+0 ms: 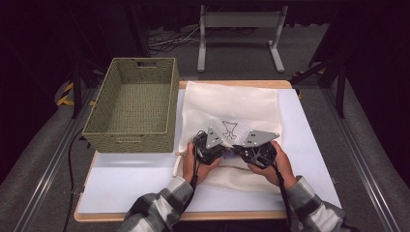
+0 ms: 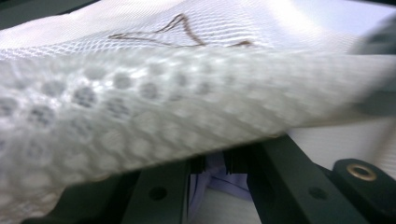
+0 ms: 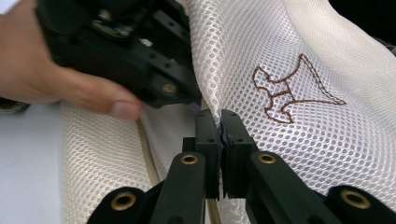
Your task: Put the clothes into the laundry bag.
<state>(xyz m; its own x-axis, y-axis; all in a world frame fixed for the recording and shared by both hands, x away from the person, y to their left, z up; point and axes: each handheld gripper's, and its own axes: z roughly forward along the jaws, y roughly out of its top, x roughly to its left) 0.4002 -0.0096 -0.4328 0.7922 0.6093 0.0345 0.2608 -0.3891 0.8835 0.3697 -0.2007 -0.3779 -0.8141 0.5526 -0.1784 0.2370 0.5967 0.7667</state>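
Note:
A white mesh bag point(image 1: 232, 104) with a brown stitched figure point(image 1: 229, 128) lies flat on the table. Both grippers meet at its near part. My right gripper point(image 3: 219, 116) is shut on a raised fold of the mesh point(image 3: 233, 60), just left of the stitched figure point(image 3: 289, 93). My left gripper point(image 2: 215, 162) has its jaws a narrow gap apart under a lifted flap of mesh point(image 2: 140, 107), and a bit of pale lilac cloth point(image 2: 215, 179) shows in that gap. Seen from the right gripper view, the left gripper point(image 3: 194, 100) sits close beside my right one, with a hand point(image 3: 56, 79) around it.
An empty woven basket point(image 1: 96, 121) stands at the table's left, next to the bag. A white mat point(image 1: 135, 183) covers the tabletop in front of the basket. A grey metal stand point(image 1: 239, 21) is on the floor beyond the table.

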